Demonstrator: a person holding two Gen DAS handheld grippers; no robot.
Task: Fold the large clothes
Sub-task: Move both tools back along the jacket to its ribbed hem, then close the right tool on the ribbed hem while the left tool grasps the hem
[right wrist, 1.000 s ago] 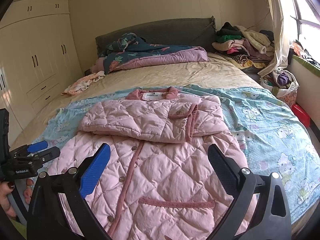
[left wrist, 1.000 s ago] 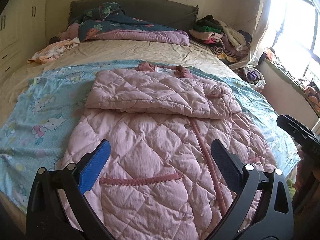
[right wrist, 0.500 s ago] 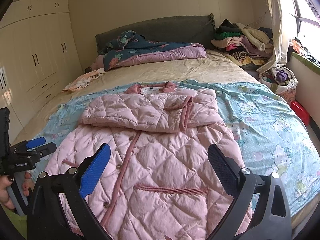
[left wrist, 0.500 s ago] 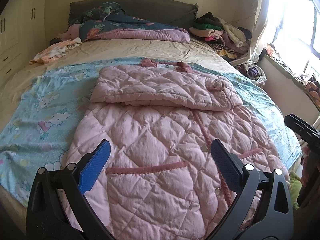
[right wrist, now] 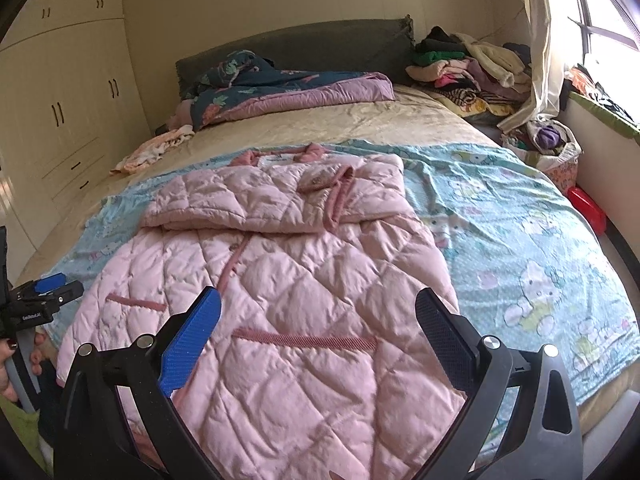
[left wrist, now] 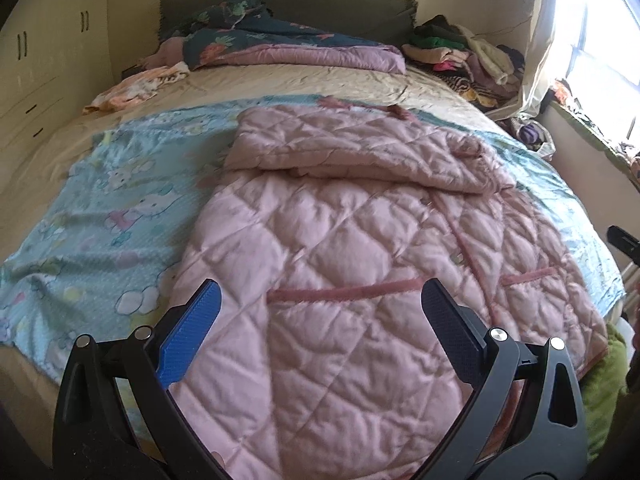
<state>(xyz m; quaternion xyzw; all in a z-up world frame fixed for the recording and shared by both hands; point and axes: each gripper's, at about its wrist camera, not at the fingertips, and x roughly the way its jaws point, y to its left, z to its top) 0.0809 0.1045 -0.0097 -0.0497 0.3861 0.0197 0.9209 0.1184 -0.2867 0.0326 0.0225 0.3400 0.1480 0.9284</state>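
Pink quilted button-front coat (left wrist: 360,264) with sleeves folded across, spread ahead of both tools; left gripper (left wrist: 320,312) wide open, empty; right gripper (right wrist: 318,316) wide open, empty

Location: a home bedroom, as I see it through both wrist cameras. Evidence: a wide bed (right wrist: 420,128) with a dark padded headboard (right wrist: 304,46); a rumpled floral quilt (right wrist: 288,88) at its head; cream built-in wardrobes (right wrist: 68,92) along one wall; a heap of loose clothes (right wrist: 468,68) by the curtained window (right wrist: 600,8); a cartoon-print sheet (right wrist: 520,240).
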